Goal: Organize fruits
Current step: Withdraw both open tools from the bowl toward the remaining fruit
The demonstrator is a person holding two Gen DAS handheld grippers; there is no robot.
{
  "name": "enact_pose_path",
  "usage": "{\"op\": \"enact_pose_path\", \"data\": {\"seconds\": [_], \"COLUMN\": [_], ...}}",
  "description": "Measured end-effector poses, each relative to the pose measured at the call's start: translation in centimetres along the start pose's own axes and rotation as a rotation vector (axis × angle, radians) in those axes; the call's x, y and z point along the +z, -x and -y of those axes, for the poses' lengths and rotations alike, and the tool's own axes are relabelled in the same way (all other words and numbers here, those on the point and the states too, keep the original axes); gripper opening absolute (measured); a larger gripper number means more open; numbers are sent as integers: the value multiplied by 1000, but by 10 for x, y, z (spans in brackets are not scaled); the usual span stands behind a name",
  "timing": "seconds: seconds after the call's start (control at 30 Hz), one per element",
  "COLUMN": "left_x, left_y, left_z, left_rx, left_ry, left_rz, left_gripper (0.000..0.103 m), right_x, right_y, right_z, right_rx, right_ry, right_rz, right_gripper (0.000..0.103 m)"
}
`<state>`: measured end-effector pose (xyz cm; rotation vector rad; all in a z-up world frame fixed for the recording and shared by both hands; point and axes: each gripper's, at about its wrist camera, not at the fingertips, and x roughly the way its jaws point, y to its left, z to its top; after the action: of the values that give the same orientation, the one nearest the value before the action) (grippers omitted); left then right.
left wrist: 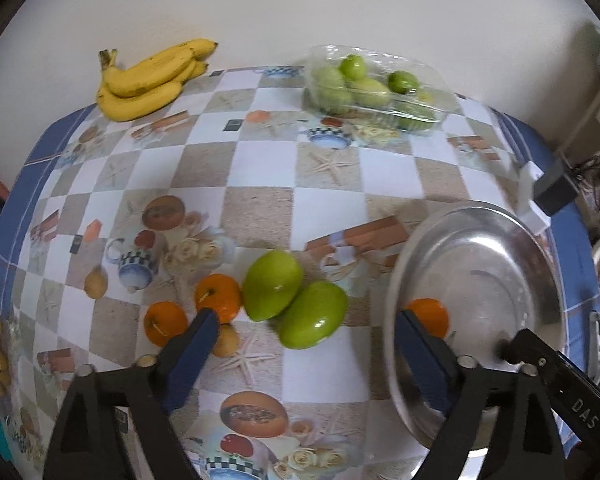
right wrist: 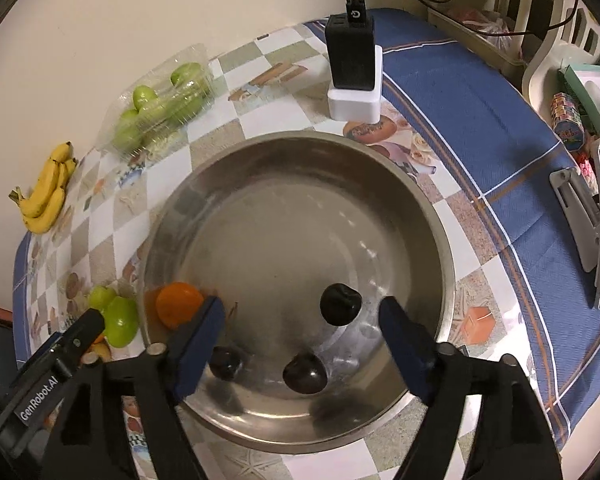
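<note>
Evidently the sorting was midway: both tongs, the left gripper (left wrist: 304, 344) and right gripper (right wrist: 302, 326), gaped empty over the steel bowl (right wrist: 432, 208) holding an orange (right wrist: 179, 304) and three dark fruits; two green mangoes (left wrist: 296, 296) on the tablecloth seemingly wanted a wide grasp next.

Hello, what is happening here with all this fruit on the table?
A person is sorting fruit into a metal bowl using two hand-held grippers. The bowl already holds one orange and three dark fruits. The right hand-held gripper hangs open over the bowl, holding nothing. The left hand-held gripper is open above two green mangoes and two oranges on the table.
</note>
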<state>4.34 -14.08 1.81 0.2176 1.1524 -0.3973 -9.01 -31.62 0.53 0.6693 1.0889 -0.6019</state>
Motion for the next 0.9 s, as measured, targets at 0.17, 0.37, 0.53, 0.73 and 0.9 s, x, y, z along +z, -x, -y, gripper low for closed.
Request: {"op": "enact_pose_path", "data": {"seconds": [0.17,0.37,0.53,0.73,0.9], "left_x": [-1,-1,-2,-2,-1], "left_y": [-3,-7,-9,-9,-9], "left_z": [-6,-11,-13,-17,-18], "left_rx": [34,46,54,60,58], "left_ry": [15,29,37,46,46], "left_rz": [4,-3,-6,-5,4], "left_gripper": [103,103,103,103,103], "right_x": [-1,-2,-3,-2,-3], "right_y": [-4,-7,-8,-9,-8], "right_z": [-1,-2,-4,-4,-4], "right_rx": [-14,-26,-30,-30,-41], "right_ry": [8,19,23,26,29], "right_rz": [-9,-18,-25,-24,-19], "right_gripper": [83,83,83,87,103]}}
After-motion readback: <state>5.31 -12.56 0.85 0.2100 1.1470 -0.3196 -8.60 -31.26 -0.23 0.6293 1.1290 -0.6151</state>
